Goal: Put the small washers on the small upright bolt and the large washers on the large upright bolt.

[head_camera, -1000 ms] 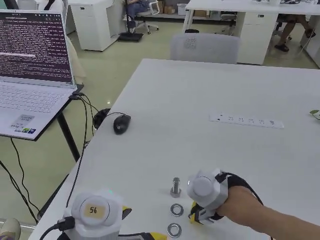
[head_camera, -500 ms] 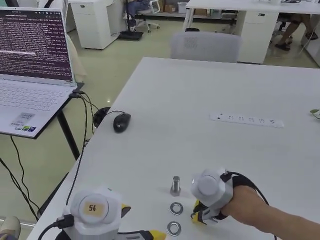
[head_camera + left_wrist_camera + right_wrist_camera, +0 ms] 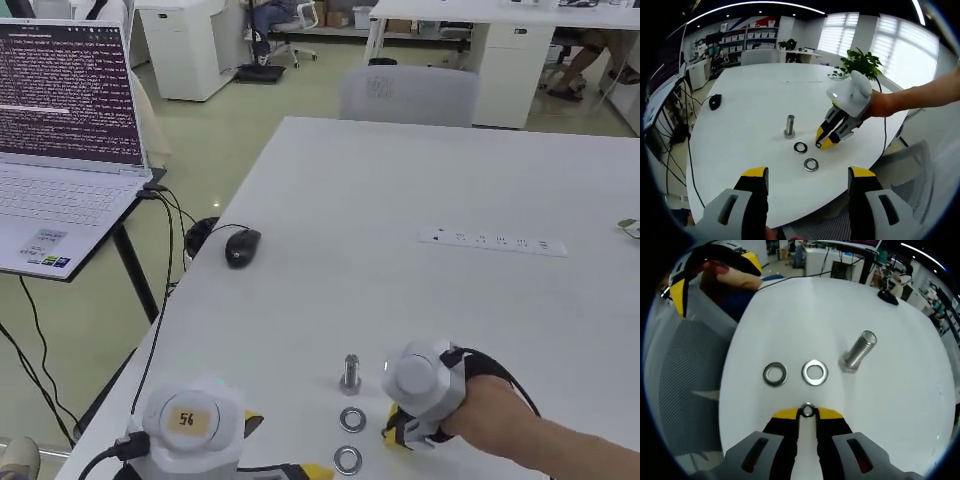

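One steel bolt stands upright near the table's front edge. Two larger washers lie flat just in front of it, also visible as washers. My right gripper points down beside them, shut on a small washer held at its yellow tips just above the table. My left gripper hovers at the table's front left corner, open, with nothing between its fingers.
A black mouse lies at the table's left edge and a white power strip further back. A laptop stands on a side stand to the left. A grey chair is at the far side.
My right gripper has drifted slightly to the right, still holding the small washer. The bolt and the two lying washers have not moved.
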Tool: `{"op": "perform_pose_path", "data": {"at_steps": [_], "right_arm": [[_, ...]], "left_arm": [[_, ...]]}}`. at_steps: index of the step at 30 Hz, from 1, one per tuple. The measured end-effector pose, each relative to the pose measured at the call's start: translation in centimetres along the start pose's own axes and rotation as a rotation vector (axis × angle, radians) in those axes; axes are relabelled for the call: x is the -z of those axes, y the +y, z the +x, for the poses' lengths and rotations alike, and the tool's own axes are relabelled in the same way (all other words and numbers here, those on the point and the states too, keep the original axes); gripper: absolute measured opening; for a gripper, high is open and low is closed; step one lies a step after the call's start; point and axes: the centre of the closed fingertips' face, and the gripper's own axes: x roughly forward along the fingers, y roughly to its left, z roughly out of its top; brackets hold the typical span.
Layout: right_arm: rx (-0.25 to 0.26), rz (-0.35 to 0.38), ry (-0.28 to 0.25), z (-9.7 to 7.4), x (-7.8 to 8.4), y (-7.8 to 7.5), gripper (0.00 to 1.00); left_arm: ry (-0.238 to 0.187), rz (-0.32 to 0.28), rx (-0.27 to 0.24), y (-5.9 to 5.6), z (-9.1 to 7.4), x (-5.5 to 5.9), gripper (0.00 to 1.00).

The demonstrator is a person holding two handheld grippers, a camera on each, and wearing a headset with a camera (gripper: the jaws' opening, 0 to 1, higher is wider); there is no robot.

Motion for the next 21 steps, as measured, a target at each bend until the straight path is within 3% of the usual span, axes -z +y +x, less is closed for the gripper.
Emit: {"op": "perform_pose_path", "data": {"at_steps": [7,16,21], "right_arm": [[0.006,0.084,-0.061,-0.5,0.3,0.3,0.13],[0.028,0.131,-0.105,-1.5,0.6,0.2,0.13],[0.066,0.192,-0.141,-2.7,1.2,-0.2,0.13]], "left_arm": [[0.001,0.0,-0.002,0.1,0.0,0.0,0.64],[-0.001,0.01,0.009,-0.3,0.4,-0.5,0.64],[-0.003,0.014,0.01,-0.4,0.5,-0.6,0.64]]}}
